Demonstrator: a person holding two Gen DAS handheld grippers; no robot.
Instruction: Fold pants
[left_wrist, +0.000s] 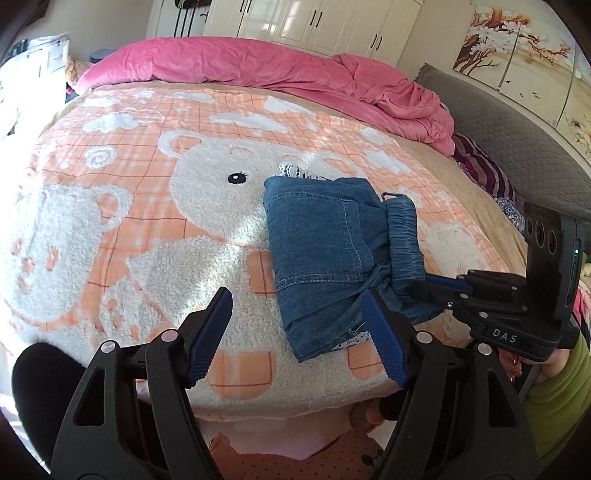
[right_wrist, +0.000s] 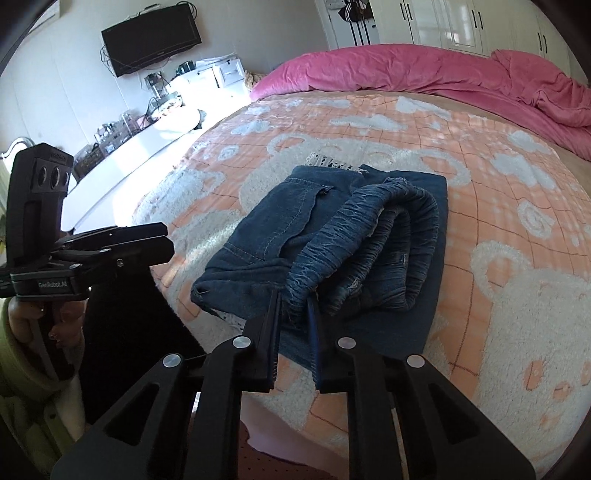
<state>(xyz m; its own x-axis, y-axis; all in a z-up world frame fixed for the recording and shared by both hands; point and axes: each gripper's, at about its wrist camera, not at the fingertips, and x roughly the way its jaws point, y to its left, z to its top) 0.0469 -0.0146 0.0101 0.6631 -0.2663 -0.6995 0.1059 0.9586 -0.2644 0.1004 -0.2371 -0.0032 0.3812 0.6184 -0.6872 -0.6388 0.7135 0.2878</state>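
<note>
One bed (left_wrist: 424, 155) fills most of both views, covered by a peach checked fleece blanket (left_wrist: 147, 229) with white bears and clouds, and along its far side lies a rumpled pink duvet (left_wrist: 280, 70). Behind it stand white wardrobes (left_wrist: 325, 22) with dark handles, a grey padded headboard (left_wrist: 517, 140) rises at the right in the left wrist view, and a flower painting (left_wrist: 517, 48) hangs above it; the right wrist view shows a black television (right_wrist: 151, 37) on the wall over a cluttered white counter (right_wrist: 140, 136). There are no boxes or baskets to be made out holding anything; only the counter bears small items too blurred to name. The folded denim pants (left_wrist: 332, 251) lie on the blanket near the bed's near edge, in a compact stack with the gathered elastic waistband (right_wrist: 369, 251) on top and a strip of white lace trim (left_wrist: 295, 170) peeking out at the far edge. The right gripper (right_wrist: 293, 314) is clenched on the near end of the waistband, the denim pinched between its two fingers. The left gripper (left_wrist: 299, 332) is released, its blue-padded fingers (left_wrist: 212, 328) spread wide, with one finger over the near corner of the pants and nothing pinched between them. A green sleeve (left_wrist: 557, 398) shows behind the right gripper.
</note>
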